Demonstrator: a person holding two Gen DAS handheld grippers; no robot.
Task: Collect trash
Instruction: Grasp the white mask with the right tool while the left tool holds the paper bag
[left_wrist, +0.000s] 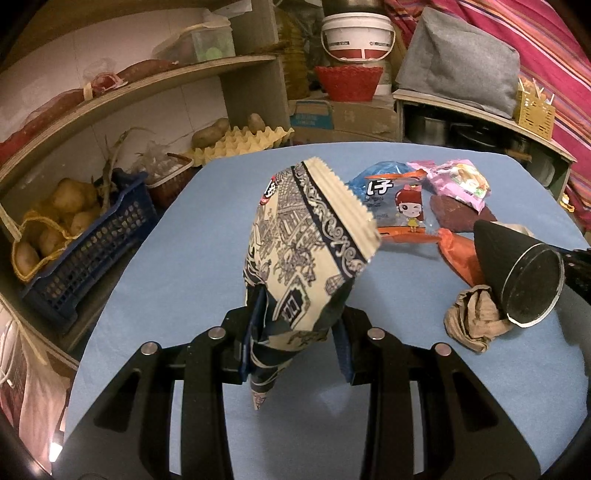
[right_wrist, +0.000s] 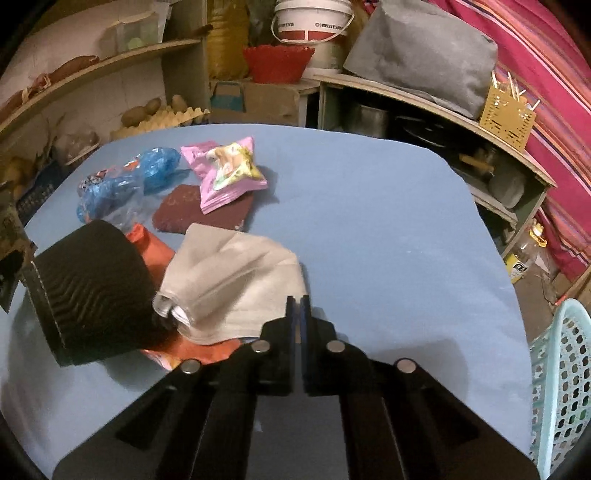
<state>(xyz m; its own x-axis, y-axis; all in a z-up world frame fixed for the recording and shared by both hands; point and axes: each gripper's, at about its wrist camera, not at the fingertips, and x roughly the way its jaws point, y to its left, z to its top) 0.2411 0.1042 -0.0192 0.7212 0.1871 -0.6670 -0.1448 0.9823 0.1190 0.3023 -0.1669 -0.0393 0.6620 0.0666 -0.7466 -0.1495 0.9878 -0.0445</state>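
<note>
Left gripper (left_wrist: 295, 332) is clamping a blue-and-cream patterned snack bag (left_wrist: 306, 243) and holding it up over the blue table (left_wrist: 166, 258). Right gripper (right_wrist: 298, 314) is sitting with its jaws pressed together right at the edge of the grey pouch (right_wrist: 232, 280); can't tell if it's actually pinching a corner or just closed on nothing. So I'm guessing we're mid-pickup, and next the bag needs carrying to the pale basket (right_wrist: 561, 387) at the table's edge. Still lying there: one pink packet (right_wrist: 229, 173), one dark red wrapper (right_wrist: 184, 218), one orange wrapper (left_wrist: 458, 258), one crumpled brown paper (left_wrist: 472, 321), one black cup (right_wrist: 92, 288), plus blue-and-clear packaging (right_wrist: 125, 184) I'm not managing to count.
</note>
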